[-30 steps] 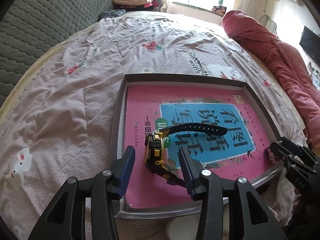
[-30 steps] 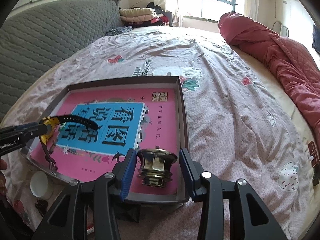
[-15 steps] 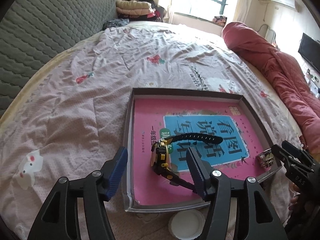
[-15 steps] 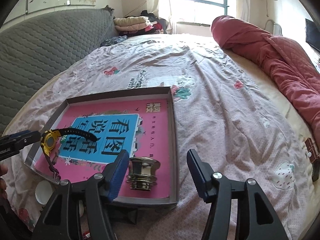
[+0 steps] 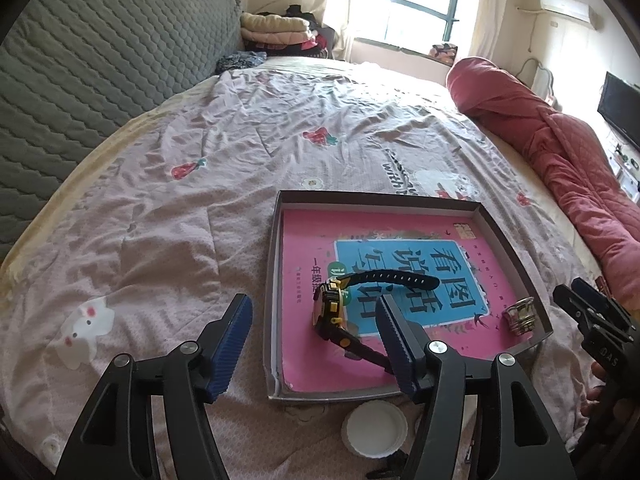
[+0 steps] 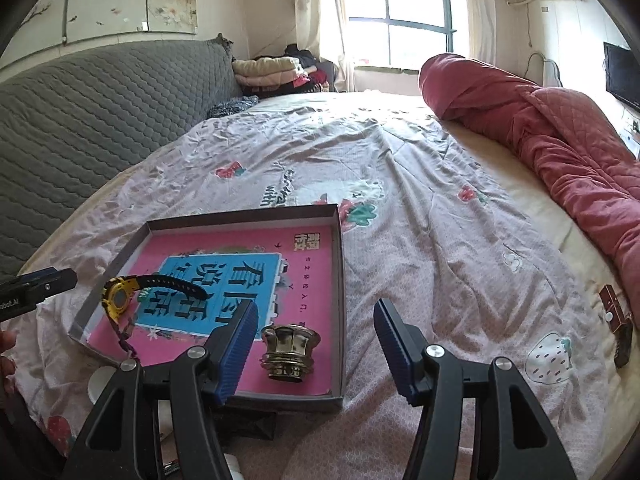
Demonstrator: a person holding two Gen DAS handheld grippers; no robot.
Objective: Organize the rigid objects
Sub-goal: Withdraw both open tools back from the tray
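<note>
A shallow grey box (image 5: 273, 280) (image 6: 338, 264) lies on the bed with a pink book (image 5: 304, 344) (image 6: 316, 248) flat inside. A yellow and black watch (image 5: 331, 308) (image 6: 116, 300) lies on the book near the box's left side. A brass cap (image 5: 520, 316) (image 6: 290, 346) stands in the box's near right corner. My left gripper (image 5: 314, 332) is open and empty, raised above the box's left wall. My right gripper (image 6: 314, 340) is open and empty, raised above the box's right wall.
A white round lid (image 5: 374, 424) lies on the bed in front of the box. A small brown and black object (image 6: 618, 320) lies on the sheet at the right. A rolled red quilt (image 6: 540, 120) runs along the right side. A grey headboard (image 5: 80, 72) stands at the left.
Both grippers opened wide, letting go of the watch and the brass cap, and drew back and up. The watch and cap stay in the box.
</note>
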